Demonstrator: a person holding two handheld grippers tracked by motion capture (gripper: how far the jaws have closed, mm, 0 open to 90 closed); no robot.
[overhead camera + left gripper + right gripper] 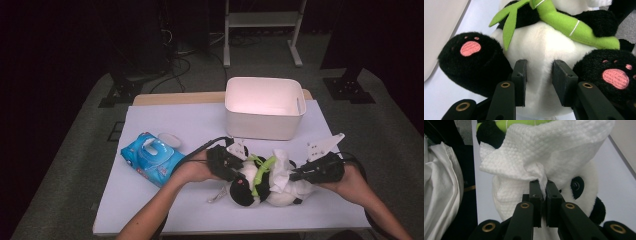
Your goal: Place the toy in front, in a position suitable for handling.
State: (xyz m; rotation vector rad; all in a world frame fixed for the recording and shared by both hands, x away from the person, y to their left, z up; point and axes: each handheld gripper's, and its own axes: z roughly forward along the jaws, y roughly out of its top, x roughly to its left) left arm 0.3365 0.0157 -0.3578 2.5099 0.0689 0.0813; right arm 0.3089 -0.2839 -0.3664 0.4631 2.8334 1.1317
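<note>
A black-and-white panda plush [248, 186] lies on its back near the front of the white table [165, 200], with a green bamboo piece [263, 171] across its chest. My left gripper [239, 172] comes in from the left. In the left gripper view, the left gripper [540, 66] is shut on the plush's white belly [541, 42], between two black feet with pink pads. From the right, my right gripper [293, 176] is shut on a white wipe [282, 167]. In the right gripper view, the wipe [549, 150] is draped over the panda's head [584, 182] and pinched in the right gripper [543, 183].
A white plastic bin [264, 107] stands open at the back of the table, just behind the plush. At the left lies a blue pack of wet wipes [150, 159] with its lid flipped up. A metal stand [262, 30] is on the floor beyond.
</note>
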